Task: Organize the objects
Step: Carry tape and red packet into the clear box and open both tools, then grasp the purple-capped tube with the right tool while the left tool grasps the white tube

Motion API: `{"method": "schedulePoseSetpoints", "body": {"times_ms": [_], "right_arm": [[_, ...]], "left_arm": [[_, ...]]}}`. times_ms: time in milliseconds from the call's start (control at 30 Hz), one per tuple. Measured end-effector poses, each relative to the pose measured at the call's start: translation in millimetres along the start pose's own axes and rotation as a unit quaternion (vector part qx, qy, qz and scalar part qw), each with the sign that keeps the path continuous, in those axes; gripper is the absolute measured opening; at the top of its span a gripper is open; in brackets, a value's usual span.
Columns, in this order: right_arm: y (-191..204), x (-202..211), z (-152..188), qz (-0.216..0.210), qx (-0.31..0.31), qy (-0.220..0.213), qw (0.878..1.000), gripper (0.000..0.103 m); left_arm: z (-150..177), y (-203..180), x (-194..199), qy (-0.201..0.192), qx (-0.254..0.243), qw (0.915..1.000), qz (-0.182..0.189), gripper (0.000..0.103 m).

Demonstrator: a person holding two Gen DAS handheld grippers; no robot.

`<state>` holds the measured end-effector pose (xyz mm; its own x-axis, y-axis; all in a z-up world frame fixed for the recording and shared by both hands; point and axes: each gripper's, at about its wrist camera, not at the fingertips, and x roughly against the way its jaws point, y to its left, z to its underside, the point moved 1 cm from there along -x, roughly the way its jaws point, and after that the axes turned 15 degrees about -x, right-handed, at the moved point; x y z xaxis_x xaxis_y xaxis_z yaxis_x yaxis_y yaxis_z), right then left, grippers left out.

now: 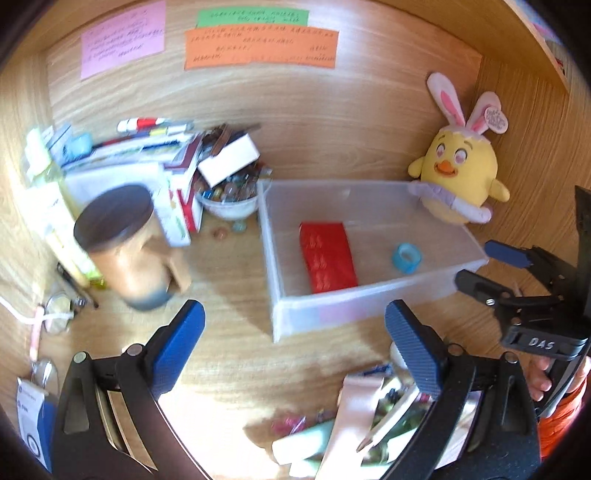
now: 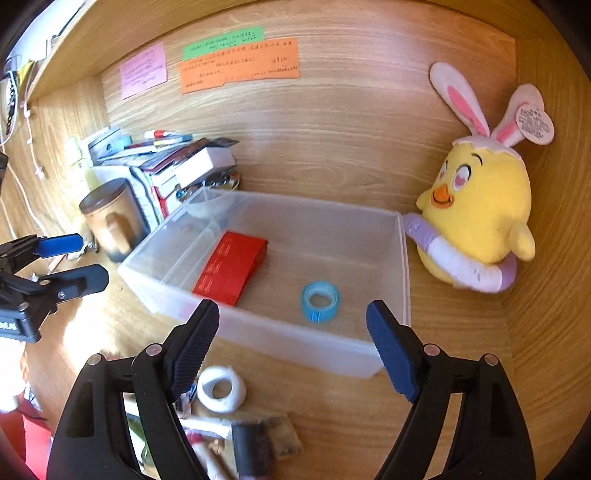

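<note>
ribbed blue fingers (image 2: 391, 350) flank translucent plastic bin (image 2: 295, 347), glossy tape roll (image 2: 320, 301).

White letters "DAS" stand on the black body of the right claw (image 1: 480, 266); handwriting on the pink note (image 1: 123, 38), green note (image 1: 252, 17) and orange note (image 1: 261, 48) is too small to read.

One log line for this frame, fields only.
left gripper: open, empty | right gripper: open, empty | clear bin: holds red packet, blue tape roll
</note>
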<state>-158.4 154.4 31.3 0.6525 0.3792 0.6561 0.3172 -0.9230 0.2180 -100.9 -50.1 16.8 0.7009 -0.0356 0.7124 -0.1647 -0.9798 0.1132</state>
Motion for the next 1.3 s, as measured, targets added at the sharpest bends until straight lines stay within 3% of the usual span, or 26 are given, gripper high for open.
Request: {"method": "schedulePoseSetpoints", "body": {"times_ms": [367,533,767,1000,1133,1300], "right_arm": [[-7.9,11.8,58.3,0.039,0.011,0.019,0.999,0.08],[-19.7,13.6,75.2,0.022,-0.03,0.04,0.999,0.08],[-26.6,18.3,92.4,0.011,-0.06,0.049,0.997,0.079],[-14.4,14.0,101.9,0.01,-0.043,0.052,0.998,0.052],[-10.5,8.5,104.2,0.011,-0.039,0.058,0.997,0.044],[-10.4,5.6,105.2,0.012,-0.043,0.057,0.997,0.038]], "left_arm": [[60.1,5.7,8.0,0.029,0.032,0.999,-0.009,0.099],[83.8,-1.0,18.2,0.03,0.044,0.9983,-0.022,0.099],[121.3,-17.3,21.4,0.051,0.057,0.997,-0.011,0.099],[136.7,-37.7,25.5,0.052,0.049,0.9974,0.002,0.099],[141.5,-48.2,27.4,0.043,0.034,0.9984,-0.009,0.099],[143.6,-51.6,19.5,0.044,0.031,0.9985,0.003,0.077]]}}
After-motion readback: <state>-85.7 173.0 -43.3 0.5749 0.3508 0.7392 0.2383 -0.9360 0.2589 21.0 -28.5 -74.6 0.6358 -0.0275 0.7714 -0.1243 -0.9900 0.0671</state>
